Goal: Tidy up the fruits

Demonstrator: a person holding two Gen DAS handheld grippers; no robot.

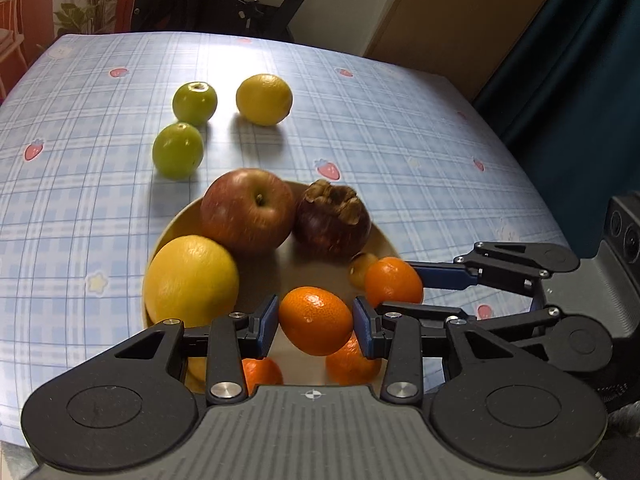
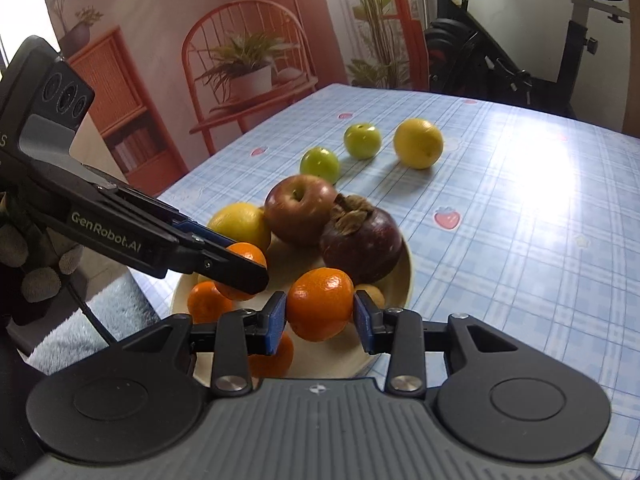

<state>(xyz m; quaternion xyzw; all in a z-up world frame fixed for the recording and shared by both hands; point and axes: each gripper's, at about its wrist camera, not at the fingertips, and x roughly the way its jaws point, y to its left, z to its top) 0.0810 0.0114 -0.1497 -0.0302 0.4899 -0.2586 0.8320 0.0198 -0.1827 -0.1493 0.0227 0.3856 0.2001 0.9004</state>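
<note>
A cream plate (image 1: 176, 220) (image 2: 400, 284) holds a red apple (image 1: 248, 208) (image 2: 300, 206), a mangosteen (image 1: 332, 216) (image 2: 360, 236), a large yellow citrus (image 1: 192, 276) (image 2: 240, 224) and several tangerines. My left gripper (image 1: 316, 322) is shut on a tangerine (image 1: 316, 320) over the plate's near side; it shows in the right wrist view (image 2: 244, 268). My right gripper (image 2: 320, 314) is shut on another tangerine (image 2: 320, 304) (image 1: 394, 280) over the plate's right side. Two green apples (image 1: 178, 150) (image 1: 195, 103) and a lemon (image 1: 264, 99) lie on the cloth beyond the plate.
The table has a blue plaid cloth (image 1: 400, 128) with strawberry prints. Its far and right edges are in view. An exercise bike (image 2: 520, 60) stands behind the table. A wall mural with a chair and plants (image 2: 240, 60) is at the left.
</note>
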